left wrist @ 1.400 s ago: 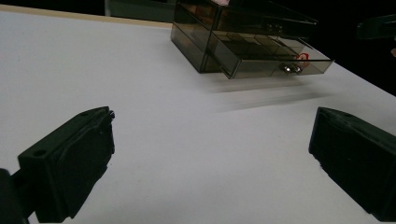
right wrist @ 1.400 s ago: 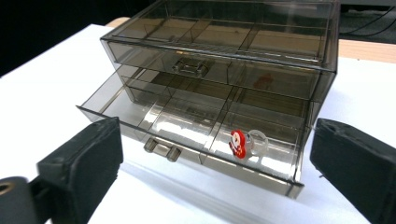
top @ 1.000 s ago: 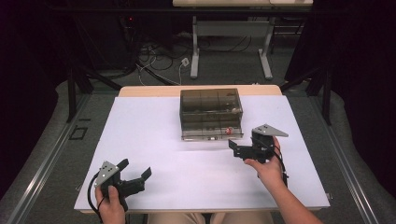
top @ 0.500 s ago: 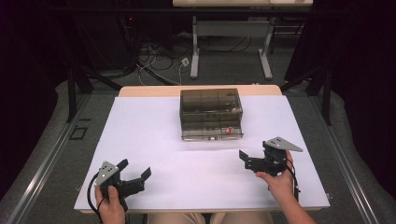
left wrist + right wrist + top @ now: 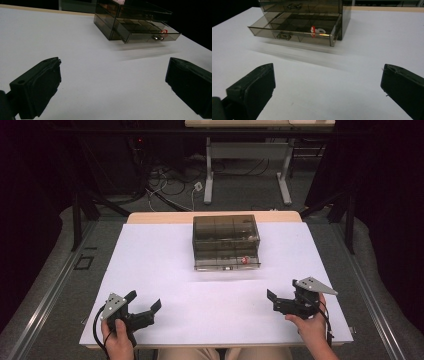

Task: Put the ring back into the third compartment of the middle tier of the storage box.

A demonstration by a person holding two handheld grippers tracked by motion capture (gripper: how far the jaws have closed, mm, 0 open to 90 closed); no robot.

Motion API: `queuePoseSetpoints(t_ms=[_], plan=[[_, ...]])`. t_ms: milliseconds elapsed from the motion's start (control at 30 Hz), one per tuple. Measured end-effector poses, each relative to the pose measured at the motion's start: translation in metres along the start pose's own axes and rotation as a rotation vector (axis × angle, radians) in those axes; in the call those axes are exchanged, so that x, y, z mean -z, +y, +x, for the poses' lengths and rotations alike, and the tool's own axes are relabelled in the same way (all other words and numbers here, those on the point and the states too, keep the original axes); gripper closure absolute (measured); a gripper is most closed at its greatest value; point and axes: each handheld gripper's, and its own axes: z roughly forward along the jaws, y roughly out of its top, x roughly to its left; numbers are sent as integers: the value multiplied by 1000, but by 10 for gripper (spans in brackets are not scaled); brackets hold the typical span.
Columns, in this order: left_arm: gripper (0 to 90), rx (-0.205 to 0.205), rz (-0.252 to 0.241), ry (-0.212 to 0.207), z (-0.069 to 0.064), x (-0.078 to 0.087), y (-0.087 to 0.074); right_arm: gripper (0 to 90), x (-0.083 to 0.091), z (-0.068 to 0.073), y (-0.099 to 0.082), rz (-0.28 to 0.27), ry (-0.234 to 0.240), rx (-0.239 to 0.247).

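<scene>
Pulled back from the drawer box (image 5: pixel 226 241), the right gripper (image 5: pixel 274 300) is held low near the table (image 5: pixel 150 270) edge. Both grippers' jaws are spread wide; the left gripper (image 5: pixel 145 301) holds nothing.

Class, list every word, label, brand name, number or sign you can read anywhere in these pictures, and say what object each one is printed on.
No readable text anywhere.
Smoked clear drawer box: no label or lettering.
Small red-and-white item in the open lower drawer: too small to tell if it bears print.
Left gripper and right gripper: no markings legible.
White table sheet: blank.
</scene>
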Motion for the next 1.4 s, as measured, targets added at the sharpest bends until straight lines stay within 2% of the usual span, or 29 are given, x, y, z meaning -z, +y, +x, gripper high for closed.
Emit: queuePoseSetpoints(t_ms=[133, 300, 600, 700, 800, 900, 933, 1100, 1167, 1233, 1300, 1400], plan=[[4, 5, -5, 1, 0, 0, 0, 0, 9, -8, -9, 1, -26, 4], [4, 4, -4, 4, 1, 1, 0, 0, 16, -20, -20, 4, -59, -29], [4, 16, -16, 18, 3, 1, -1, 0, 26, -38, -40, 28, -103, -46], [4, 16, -14, 21, 3, 1, -1, 0, 26, -39, -42, -2, -116, -62], [5, 16, -14, 21, 4, 2, -1, 0, 27, -40, -46, 16, -121, -57], [4, 24, -18, 26, 5, 2, -1, 0, 26, -39, -47, 28, -127, -75], [4, 22, -17, 26, 5, 2, -1, 0, 25, -41, -48, 33, -129, -61], [4, 16, -15, 27, 6, 3, -1, 0, 22, -42, -50, 57, -130, -88], [4, 17, -14, 28, 7, 3, -1, 1, 19, -42, -52, 33, -142, -98], [4, 16, -11, 28, 7, 3, -1, 1, 21, -43, -51, 71, -132, -97], [4, 20, -11, 32, 7, 3, -1, 5, 20, -43, -51, 65, -121, -94], [4, 26, -11, 37, 7, 3, -1, 6, 20, -43, -51, 72, -128, -92]])
